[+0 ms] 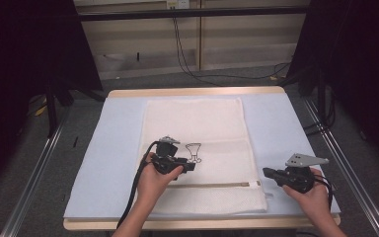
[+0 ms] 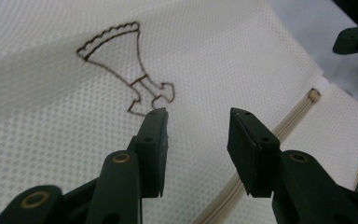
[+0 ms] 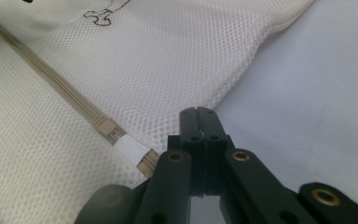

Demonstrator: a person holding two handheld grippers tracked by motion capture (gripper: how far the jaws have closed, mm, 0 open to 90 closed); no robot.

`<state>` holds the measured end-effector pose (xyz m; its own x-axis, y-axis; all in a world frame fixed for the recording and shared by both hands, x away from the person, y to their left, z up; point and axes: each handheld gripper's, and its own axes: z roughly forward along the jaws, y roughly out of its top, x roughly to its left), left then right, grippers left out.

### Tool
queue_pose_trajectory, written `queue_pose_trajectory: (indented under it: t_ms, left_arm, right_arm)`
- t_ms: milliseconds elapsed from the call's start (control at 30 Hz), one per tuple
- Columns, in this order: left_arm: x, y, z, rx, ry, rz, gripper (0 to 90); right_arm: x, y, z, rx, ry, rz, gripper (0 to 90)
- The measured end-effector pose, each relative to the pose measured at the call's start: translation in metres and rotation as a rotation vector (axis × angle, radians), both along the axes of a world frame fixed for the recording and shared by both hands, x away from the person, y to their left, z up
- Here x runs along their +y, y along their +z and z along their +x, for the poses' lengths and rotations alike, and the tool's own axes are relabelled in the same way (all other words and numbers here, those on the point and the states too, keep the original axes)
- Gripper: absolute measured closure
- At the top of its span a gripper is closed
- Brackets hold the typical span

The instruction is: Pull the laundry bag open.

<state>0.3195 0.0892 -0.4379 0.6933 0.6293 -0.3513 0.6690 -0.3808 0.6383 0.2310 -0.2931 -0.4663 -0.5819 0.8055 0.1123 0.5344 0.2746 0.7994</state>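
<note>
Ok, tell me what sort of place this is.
Probably a lab or studio set up for recording, not a home. The table wears a plain pale blue cover and holds just a mesh laundry bag, metal rails flank it, black curtains hang at both sides, and loose cables trail across the floor behind.

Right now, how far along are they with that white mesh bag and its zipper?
Early, it seems. Done: the mesh laundry bag lies flat on the table. In hand: the left gripper hovers with its jaws apart over the mesh near the printed emblem, holding nothing; the right gripper, jaws shut and empty, sits by the zipper's end. Left: nobody grips the zipper, so any work on it seems still ahead.
</note>
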Motion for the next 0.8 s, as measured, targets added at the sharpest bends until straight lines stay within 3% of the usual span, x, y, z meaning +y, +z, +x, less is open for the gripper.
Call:
queue_pose_trajectory:
  t_ms: [167,367,800]
  left_arm:
    - [-0.02,0.003,-0.005,0.019,-0.04,0.003,58.3]
    - [-0.041,0.006,-0.01,0.032,-0.061,-0.007,59.4]
    - [-0.08,-0.001,-0.023,0.076,-0.121,-0.002,63.5]
  right_arm:
    - [-0.002,-0.002,-0.007,0.012,0.009,0.004,90.0]
    - [0.001,0.0,-0.007,-0.005,0.02,0.006,90.0]
    - [0.005,-0.002,-0.008,-0.007,0.038,0.012,90.0]
